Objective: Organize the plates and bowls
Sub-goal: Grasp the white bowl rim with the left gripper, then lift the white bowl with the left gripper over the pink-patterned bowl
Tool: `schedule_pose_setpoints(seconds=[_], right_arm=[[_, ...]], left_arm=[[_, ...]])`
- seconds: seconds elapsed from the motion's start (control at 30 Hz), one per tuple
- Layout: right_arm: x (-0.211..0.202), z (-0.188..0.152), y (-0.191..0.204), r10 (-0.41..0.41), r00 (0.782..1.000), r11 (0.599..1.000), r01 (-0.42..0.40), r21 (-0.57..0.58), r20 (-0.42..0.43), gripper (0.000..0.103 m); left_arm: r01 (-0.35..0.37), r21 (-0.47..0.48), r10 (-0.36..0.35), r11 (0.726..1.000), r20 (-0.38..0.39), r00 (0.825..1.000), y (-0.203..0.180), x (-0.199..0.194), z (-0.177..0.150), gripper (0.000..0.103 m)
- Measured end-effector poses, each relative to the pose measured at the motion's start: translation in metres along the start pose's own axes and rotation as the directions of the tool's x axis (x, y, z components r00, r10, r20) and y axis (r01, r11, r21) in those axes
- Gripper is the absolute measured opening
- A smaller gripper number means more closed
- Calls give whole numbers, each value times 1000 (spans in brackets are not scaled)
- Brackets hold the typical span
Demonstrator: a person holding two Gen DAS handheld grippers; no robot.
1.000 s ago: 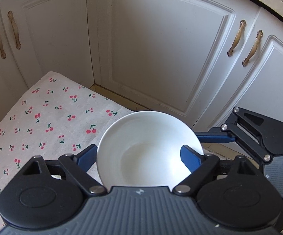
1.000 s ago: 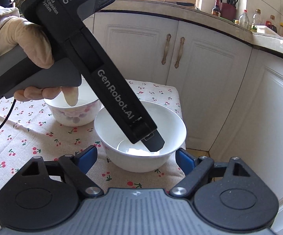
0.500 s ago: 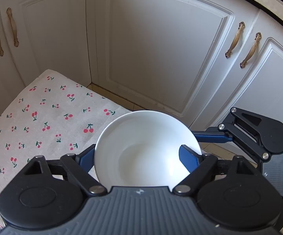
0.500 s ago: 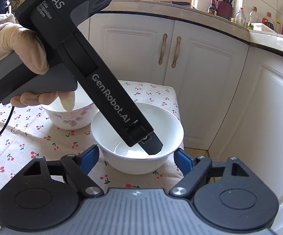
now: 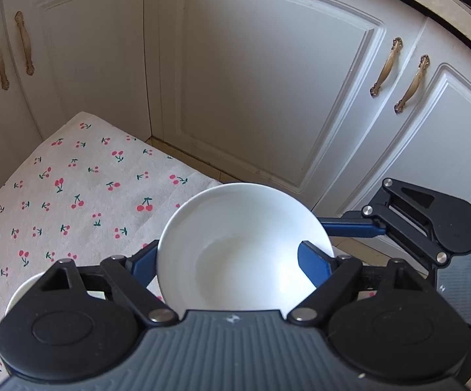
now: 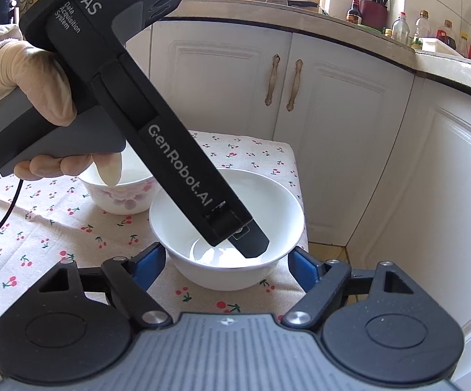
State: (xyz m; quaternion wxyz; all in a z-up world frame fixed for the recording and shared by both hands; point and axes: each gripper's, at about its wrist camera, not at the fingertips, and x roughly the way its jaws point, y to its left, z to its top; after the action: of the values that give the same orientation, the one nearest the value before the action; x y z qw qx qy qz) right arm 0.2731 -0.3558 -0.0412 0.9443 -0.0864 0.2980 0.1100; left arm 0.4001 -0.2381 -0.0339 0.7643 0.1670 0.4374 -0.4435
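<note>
A plain white bowl (image 5: 235,228) (image 6: 222,273) stands upright on the cherry-print cloth (image 5: 72,195) near the table's corner. My left gripper (image 5: 227,249) is open over it. Its right finger (image 5: 313,260) reaches inside the bowl, and its left finger is hidden behind the left rim. In the right wrist view that finger's black tip (image 6: 251,244) dips into the bowl. My right gripper (image 6: 227,257) has its jaws closing with the bowl between them, and both blue pads lie against its outer wall. One right finger (image 5: 353,228) meets the bowl's right rim.
A second white bowl with a pink flower pattern (image 6: 121,195) stands just behind and left of the plain one. A gloved hand (image 6: 23,75) holds the left gripper. White cabinet doors (image 5: 251,97) close off the far side. The cloth's edge (image 6: 300,179) drops off beside the bowl.
The right gripper's fingers have drawn in to the bowl's sides. The left gripper's left finger, earlier clear of the rim, now sits behind it. Neither hand has shifted.
</note>
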Motion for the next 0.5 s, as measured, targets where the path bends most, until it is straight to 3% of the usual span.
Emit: schedule_pose_setpoints(seconds=[0.5], right_arm=[[-47, 4, 24, 31, 1000, 1000, -31, 2, -3, 86]], left_arm=[[-11, -12, 12, 1000, 42, 999, -27, -48, -25, 87]])
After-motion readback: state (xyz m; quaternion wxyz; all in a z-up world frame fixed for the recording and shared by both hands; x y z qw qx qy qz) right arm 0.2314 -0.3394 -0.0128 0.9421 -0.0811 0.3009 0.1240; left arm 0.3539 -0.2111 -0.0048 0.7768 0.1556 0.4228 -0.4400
